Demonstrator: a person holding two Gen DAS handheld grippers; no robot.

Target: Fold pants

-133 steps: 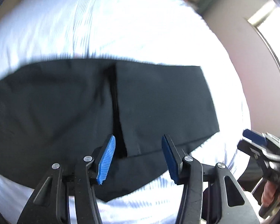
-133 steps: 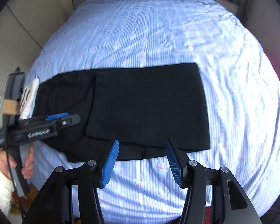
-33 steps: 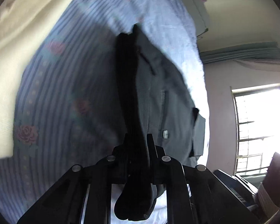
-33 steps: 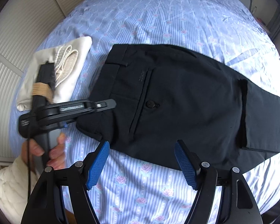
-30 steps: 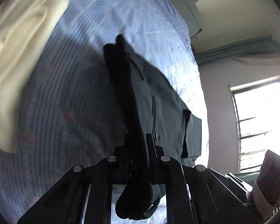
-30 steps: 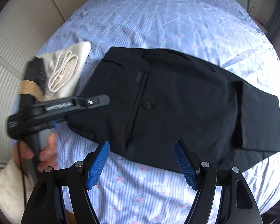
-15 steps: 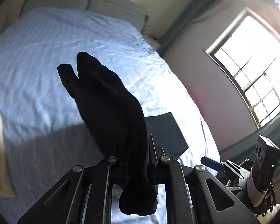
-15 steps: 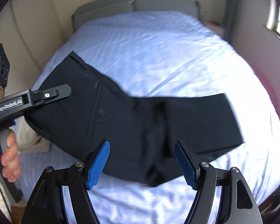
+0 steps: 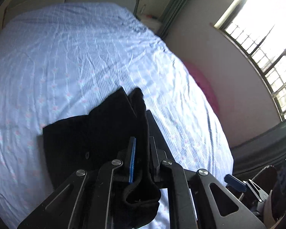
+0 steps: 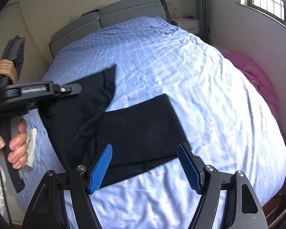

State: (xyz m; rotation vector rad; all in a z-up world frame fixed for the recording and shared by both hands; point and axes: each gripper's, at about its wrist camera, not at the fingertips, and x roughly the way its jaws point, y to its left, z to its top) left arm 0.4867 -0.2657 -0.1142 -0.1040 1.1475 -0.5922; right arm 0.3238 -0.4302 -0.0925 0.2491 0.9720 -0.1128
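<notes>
Pants (image 10: 135,129) lay partly folded on the bed (image 10: 209,80), leg section flat at 6 o'clock. The left gripper (image 9: 141,152) pinched the waist end, lifted at 9 o'clock; the right gripper (image 10: 145,164) hovered wide open, empty. The final fold seemingly remained.

Matt black cloth pants (image 10: 143,126), creased striped cotton bedsheet (image 10: 200,80), ribbed blue rubbery fingers (image 10: 188,169)

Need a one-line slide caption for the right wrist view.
Open right gripper hovers above black pants on the blue bedspread; left gripper lifts the waistband end.
</notes>
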